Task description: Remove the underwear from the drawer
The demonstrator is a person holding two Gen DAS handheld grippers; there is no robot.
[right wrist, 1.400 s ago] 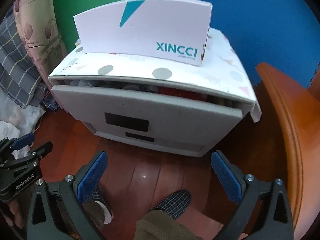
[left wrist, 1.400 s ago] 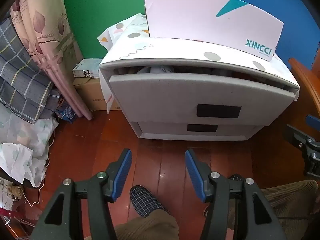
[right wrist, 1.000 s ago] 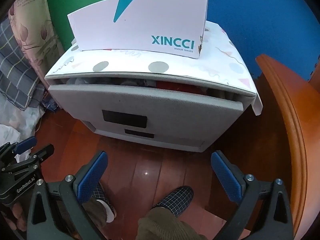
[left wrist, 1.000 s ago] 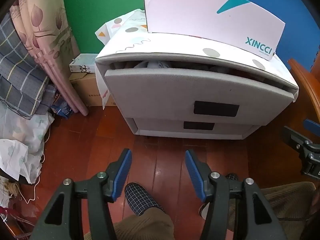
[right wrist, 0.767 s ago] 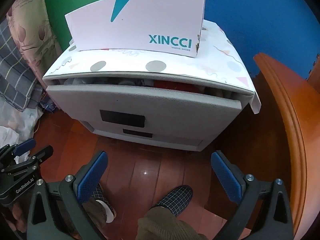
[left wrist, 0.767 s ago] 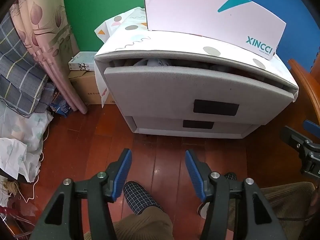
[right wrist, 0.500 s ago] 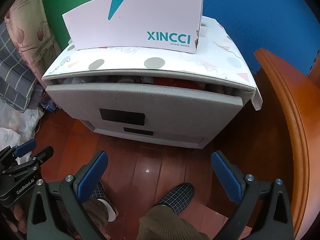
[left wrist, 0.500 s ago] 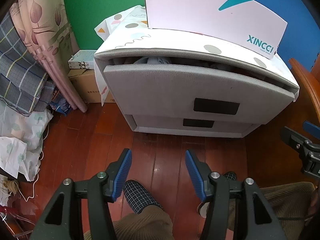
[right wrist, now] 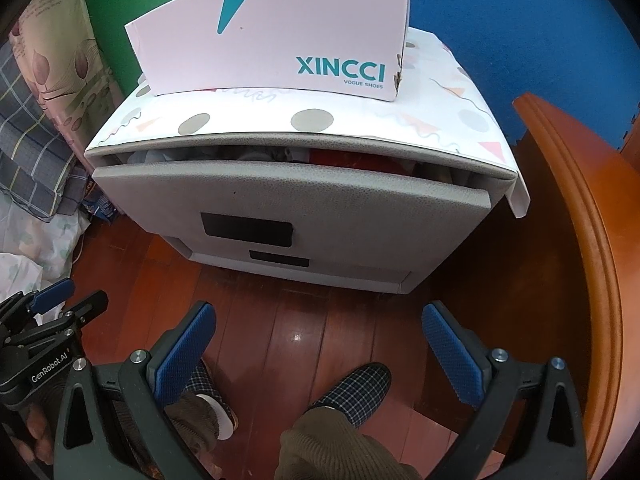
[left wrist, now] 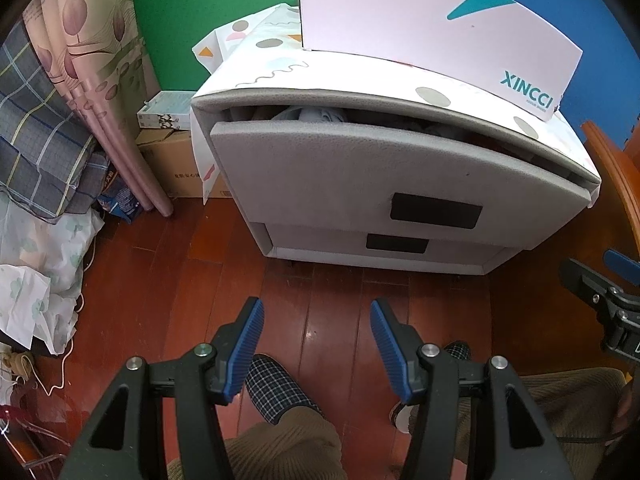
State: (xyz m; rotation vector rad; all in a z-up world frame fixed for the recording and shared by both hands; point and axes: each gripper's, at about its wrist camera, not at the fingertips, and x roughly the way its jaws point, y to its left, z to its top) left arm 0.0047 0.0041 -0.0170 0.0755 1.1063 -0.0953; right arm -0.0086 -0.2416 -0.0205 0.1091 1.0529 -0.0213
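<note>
Left hand-held gripper [left wrist: 316, 344] and right hand-held gripper [right wrist: 320, 344] both spread, empty, above floor; underwear [right wrist: 280, 155] bunched in top drawer [right wrist: 292, 196], barely ajar. Likely soft, light: pinch a raised fold

I see a reddish wooden plank floor [left wrist: 172, 264] with a glare spot on it. Behind, the wall is green [left wrist: 208, 4] on the left and blue [right wrist: 520, 20] on the right. A floral curtain [left wrist: 92, 80] hangs at far left, and curved orange-brown wooden furniture [right wrist: 592, 240] stands at right.
</note>
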